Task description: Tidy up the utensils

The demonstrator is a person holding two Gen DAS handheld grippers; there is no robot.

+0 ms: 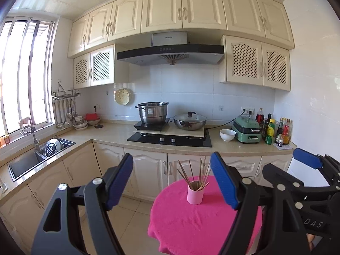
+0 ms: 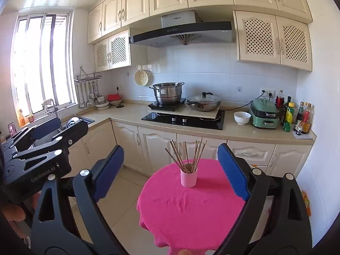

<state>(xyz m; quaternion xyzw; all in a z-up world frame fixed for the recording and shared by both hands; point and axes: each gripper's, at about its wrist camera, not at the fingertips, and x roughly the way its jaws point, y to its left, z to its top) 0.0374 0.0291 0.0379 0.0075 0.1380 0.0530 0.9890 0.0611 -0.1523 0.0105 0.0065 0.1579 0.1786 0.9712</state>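
Observation:
A pink cup (image 1: 195, 195) (image 2: 188, 178) stands on a round table under a pink cloth (image 1: 191, 227) (image 2: 191, 216). Several wooden chopsticks (image 1: 200, 173) (image 2: 188, 155) stand fanned out in it. My left gripper (image 1: 172, 157) hovers in front of and above the table, open wide, blue pads apart, with nothing between them. My right gripper (image 2: 170, 146) hangs beside it, also open and empty, and the cup shows in the gap between its fingers. Each gripper appears at the edge of the other's view. Both are well short of the cup.
Behind the table runs an L-shaped kitchen counter (image 1: 114, 131) with a sink (image 1: 27, 163), a hob with a steel pot (image 1: 153, 112) and a lidded pan (image 1: 189, 122), a white bowl (image 1: 227, 135), a green cooker (image 1: 248, 130) and bottles (image 1: 276, 131). Ladles hang by the window.

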